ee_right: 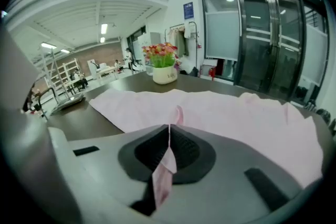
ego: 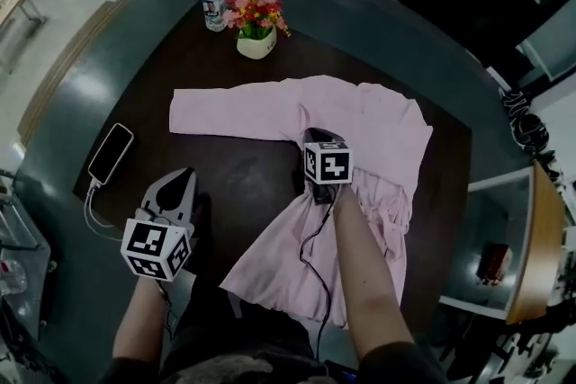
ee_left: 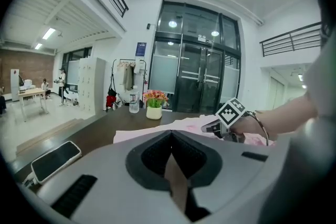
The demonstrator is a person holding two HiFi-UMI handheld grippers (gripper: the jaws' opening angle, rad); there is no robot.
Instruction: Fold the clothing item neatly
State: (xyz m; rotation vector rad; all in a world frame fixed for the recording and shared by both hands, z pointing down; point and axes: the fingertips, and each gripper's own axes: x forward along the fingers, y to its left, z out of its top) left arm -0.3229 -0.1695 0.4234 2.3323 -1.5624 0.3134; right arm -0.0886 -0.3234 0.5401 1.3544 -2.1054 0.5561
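Note:
A pink long-sleeved garment point(ego: 369, 126) lies spread on the dark table point(ego: 225, 184), one sleeve stretched out to the left and the hem hanging towards the near edge. My right gripper point(ego: 311, 136) rests on the garment near the underarm, shut on a pinched fold of pink cloth point(ee_right: 169, 157). In the right gripper view the rest of the garment point(ee_right: 226, 110) stretches away beyond the jaws. My left gripper point(ego: 178, 177) hovers over bare table at the front left, shut, holding nothing. The left gripper view shows its closed jaws, with the pink cloth point(ee_left: 157, 132) beyond them.
A phone point(ego: 112, 152) with a cable lies at the table's left edge. A water bottle point(ego: 214, 4) and a white pot of flowers point(ego: 256, 27) stand at the far side. A wooden shelf unit point(ego: 517, 238) stands off the right edge.

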